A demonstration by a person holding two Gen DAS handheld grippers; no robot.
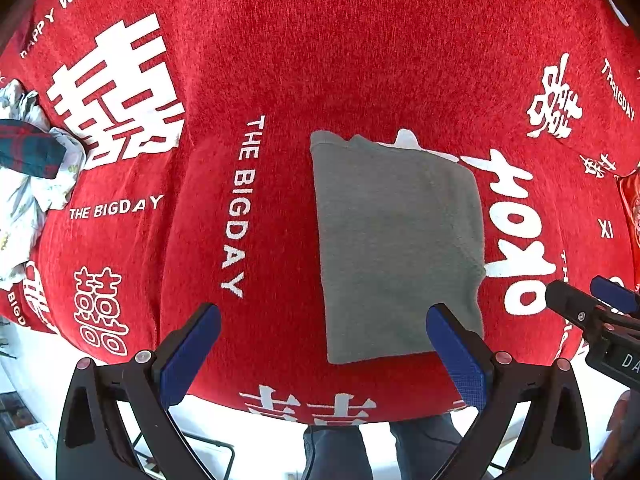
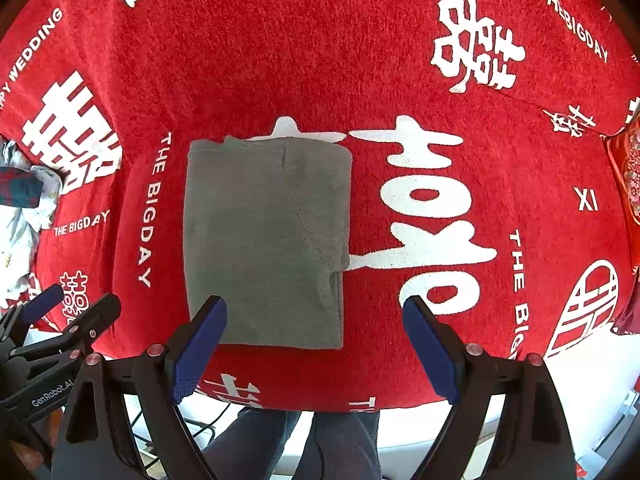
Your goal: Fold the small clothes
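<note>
A grey garment (image 1: 400,240) lies folded into a neat rectangle on the red tablecloth (image 1: 280,60). It also shows in the right wrist view (image 2: 264,240). My left gripper (image 1: 324,312) is open and empty, held above the garment's near left edge. My right gripper (image 2: 316,304) is open and empty, above the garment's near right corner. Each gripper shows in the other's view: the right one at the right edge (image 1: 592,300), the left one at the lower left (image 2: 68,308).
A pile of other clothes, white patterned and dark plaid (image 1: 28,160), lies at the table's left edge and shows again in the right wrist view (image 2: 20,200). A red embroidered item (image 2: 628,172) sits at the far right. The table's near edge and the person's legs (image 2: 312,440) are below.
</note>
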